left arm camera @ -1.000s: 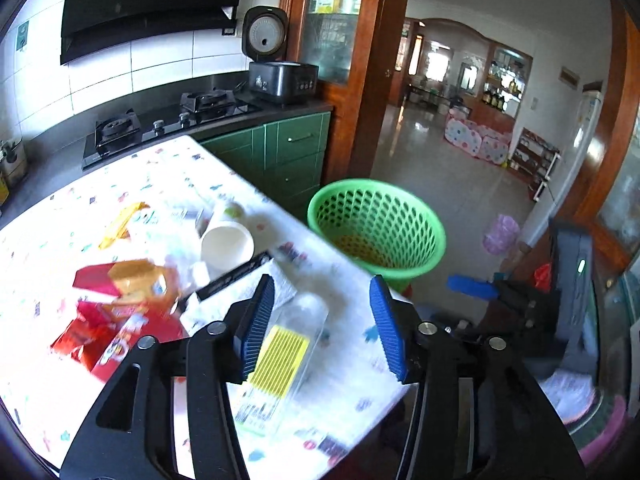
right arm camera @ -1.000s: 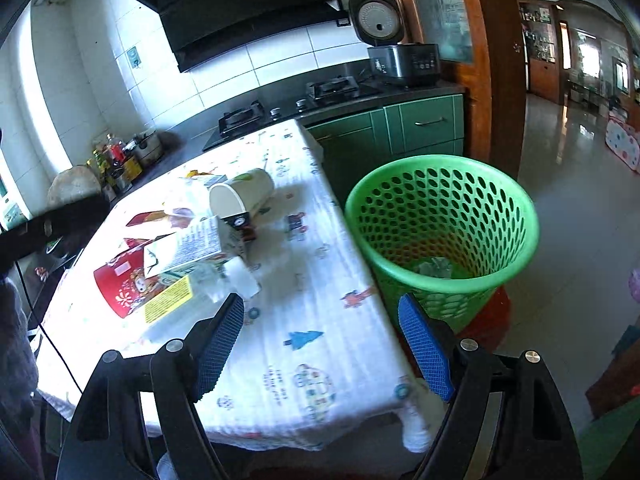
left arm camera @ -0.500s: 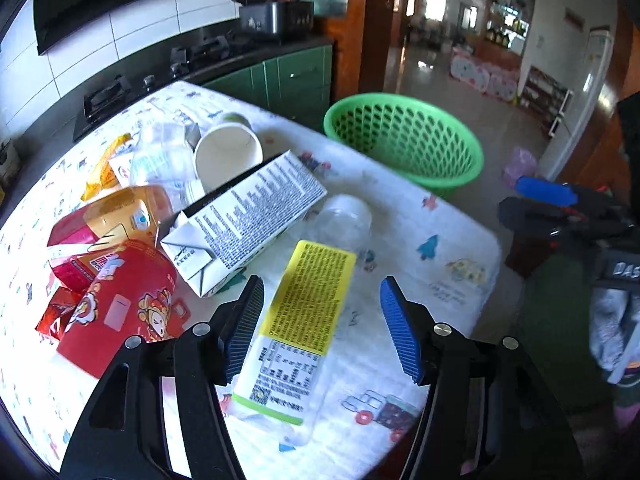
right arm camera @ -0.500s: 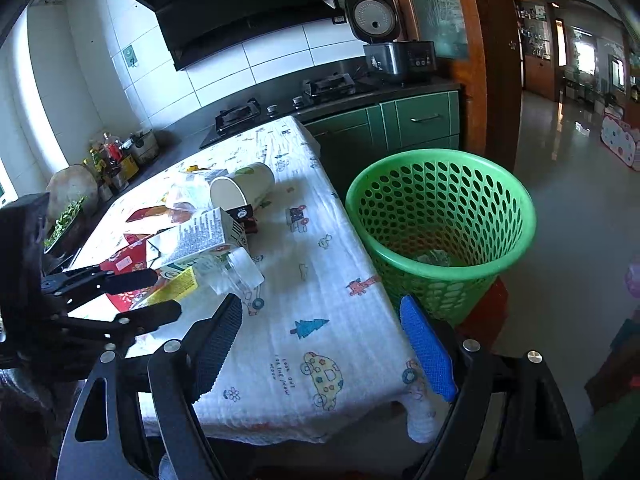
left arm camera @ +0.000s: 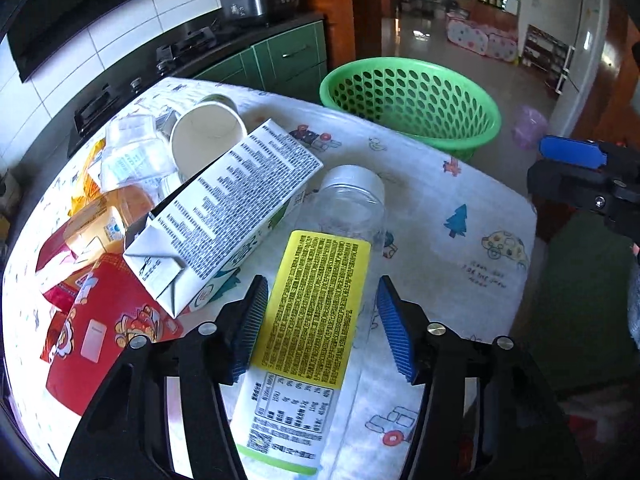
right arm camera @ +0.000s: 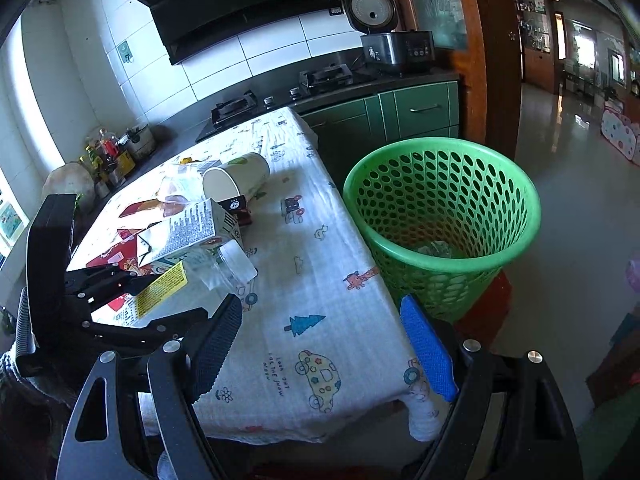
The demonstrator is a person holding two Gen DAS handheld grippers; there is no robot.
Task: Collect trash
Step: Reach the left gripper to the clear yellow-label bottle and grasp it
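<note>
Bottle (left arm camera: 320, 304) lies flat on surface (left arm camera: 460, 208), straddled by left gripper (left arm camera: 320, 328), fingers spread for a side pinch. Right gripper (right arm camera: 324, 344) released, idle near green basket (right arm camera: 440, 216).

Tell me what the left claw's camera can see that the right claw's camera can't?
Only the left wrist view shows the red packet with its cartoon face and the bottle's whole yellow label, sitting between the open left claw. Only the right wrist view shows crumpled trash down inside the green basket and the jars by the window. Both show the milk carton, the tipped paper cup and the tablecloth.
</note>
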